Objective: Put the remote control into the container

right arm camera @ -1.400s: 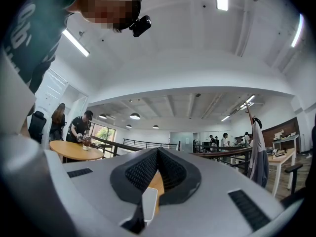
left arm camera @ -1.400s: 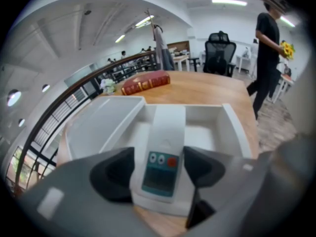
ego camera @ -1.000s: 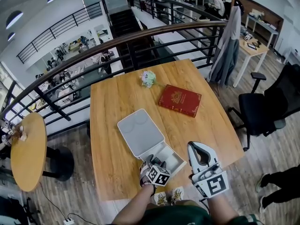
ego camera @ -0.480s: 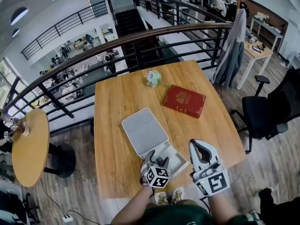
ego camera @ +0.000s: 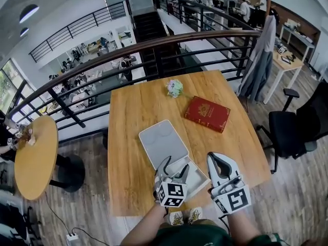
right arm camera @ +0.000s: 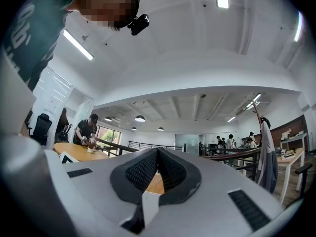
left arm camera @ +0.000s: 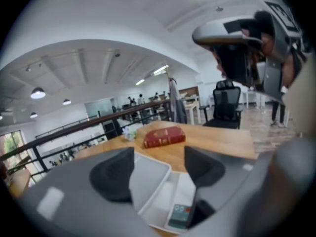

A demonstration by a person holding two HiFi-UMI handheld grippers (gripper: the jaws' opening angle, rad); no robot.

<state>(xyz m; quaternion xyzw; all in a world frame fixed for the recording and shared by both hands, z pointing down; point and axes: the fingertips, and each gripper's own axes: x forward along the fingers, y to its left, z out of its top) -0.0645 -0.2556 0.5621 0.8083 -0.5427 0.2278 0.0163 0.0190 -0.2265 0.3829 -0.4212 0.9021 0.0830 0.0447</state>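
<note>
The white container point(ego camera: 163, 142) lies open near the table's front edge, its lid folded back flat. In the left gripper view a small grey remote control point(left arm camera: 178, 216) with a red button rests in the container's tray point(left arm camera: 165, 201). My left gripper point(ego camera: 175, 164) hovers just over that tray, jaws spread open and empty point(left arm camera: 158, 169); in the head view it hides the remote. My right gripper point(ego camera: 211, 159) stands to the right of the container, tilted upward, with its jaws shut on nothing point(right arm camera: 158, 154).
A red book point(ego camera: 207, 114) lies on the wooden table point(ego camera: 133, 106) beyond the container, and a small flower bunch point(ego camera: 175, 88) sits near the far edge. A railing runs behind the table. A black office chair point(ego camera: 294, 132) stands to the right.
My left gripper's jaws have spread open over the tray, and the remote now lies free in it. The right gripper has barely moved.
</note>
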